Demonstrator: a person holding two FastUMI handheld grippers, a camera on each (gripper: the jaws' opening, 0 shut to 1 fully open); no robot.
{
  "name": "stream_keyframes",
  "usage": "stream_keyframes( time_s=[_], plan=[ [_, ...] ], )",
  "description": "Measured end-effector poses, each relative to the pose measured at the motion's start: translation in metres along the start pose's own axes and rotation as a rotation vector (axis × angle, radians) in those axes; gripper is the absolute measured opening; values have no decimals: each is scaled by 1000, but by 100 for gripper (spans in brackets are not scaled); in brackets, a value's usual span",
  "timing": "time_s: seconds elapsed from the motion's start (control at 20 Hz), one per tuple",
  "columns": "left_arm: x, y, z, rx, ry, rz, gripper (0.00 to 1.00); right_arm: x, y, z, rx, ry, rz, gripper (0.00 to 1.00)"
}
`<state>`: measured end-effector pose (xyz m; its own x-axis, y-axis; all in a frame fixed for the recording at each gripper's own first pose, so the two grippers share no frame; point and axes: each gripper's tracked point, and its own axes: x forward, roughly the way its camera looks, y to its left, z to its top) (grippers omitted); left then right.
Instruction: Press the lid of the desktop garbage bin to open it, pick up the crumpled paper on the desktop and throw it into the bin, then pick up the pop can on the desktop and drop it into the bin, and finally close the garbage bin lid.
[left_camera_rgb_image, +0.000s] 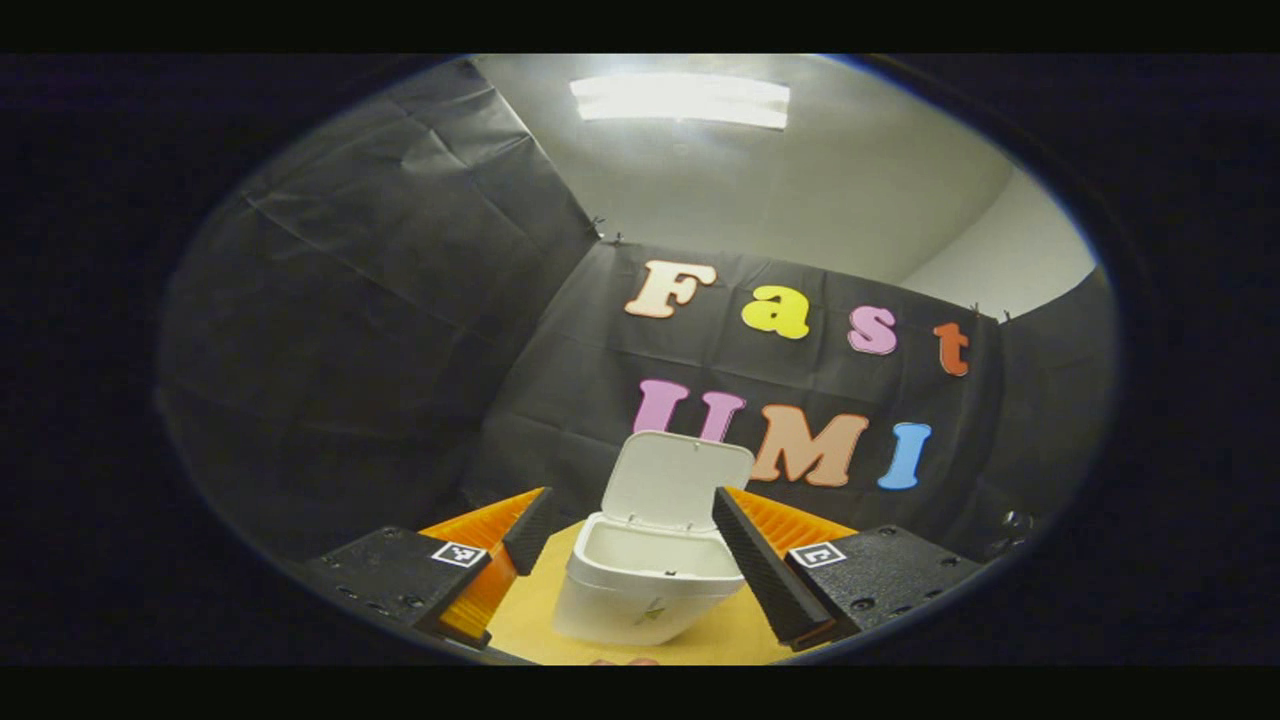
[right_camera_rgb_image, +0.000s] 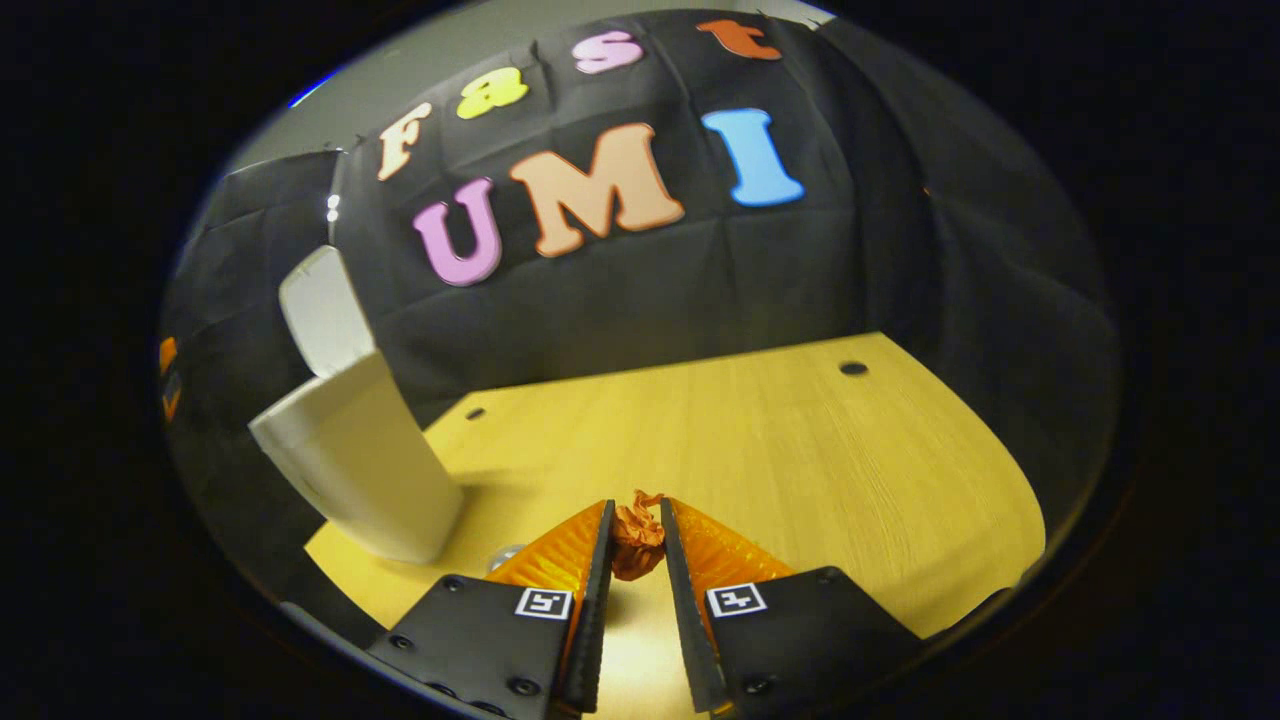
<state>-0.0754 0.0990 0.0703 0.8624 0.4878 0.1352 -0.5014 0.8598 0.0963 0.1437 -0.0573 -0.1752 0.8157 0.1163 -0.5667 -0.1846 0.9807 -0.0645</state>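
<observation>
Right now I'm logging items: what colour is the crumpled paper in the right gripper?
Orange-brown crumpled paper, best seen in the right gripper view.

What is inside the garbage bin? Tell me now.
With its lid up, the garbage bin shows bare white inner walls near the rim. Its bottom is hidden by the front wall.

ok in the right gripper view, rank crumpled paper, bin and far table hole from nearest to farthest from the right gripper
1. crumpled paper: pinched between the right gripper fingers.
2. bin: standing to the left on the table, lid up.
3. far table hole: near the back edge, to the right.
</observation>
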Motion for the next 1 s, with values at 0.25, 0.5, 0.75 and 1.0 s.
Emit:
stream_keyframes(
  time_s=[0.25,0.5,0.75,1.0],
  plan=[
    [-6,22,-7,39,40,-16,92,3,176,98,-143,-149,305,35],
    [-24,62,-5,140,60,28,92,37,322,121,-228,-187,500,34],
    [-31,87,-7,129,83,56,93,98,375,87,-221,-82,492,66],
    [-11,43,-26,128,104,-95,92,87,332,87,-71,-93,450,96]
  ],
)
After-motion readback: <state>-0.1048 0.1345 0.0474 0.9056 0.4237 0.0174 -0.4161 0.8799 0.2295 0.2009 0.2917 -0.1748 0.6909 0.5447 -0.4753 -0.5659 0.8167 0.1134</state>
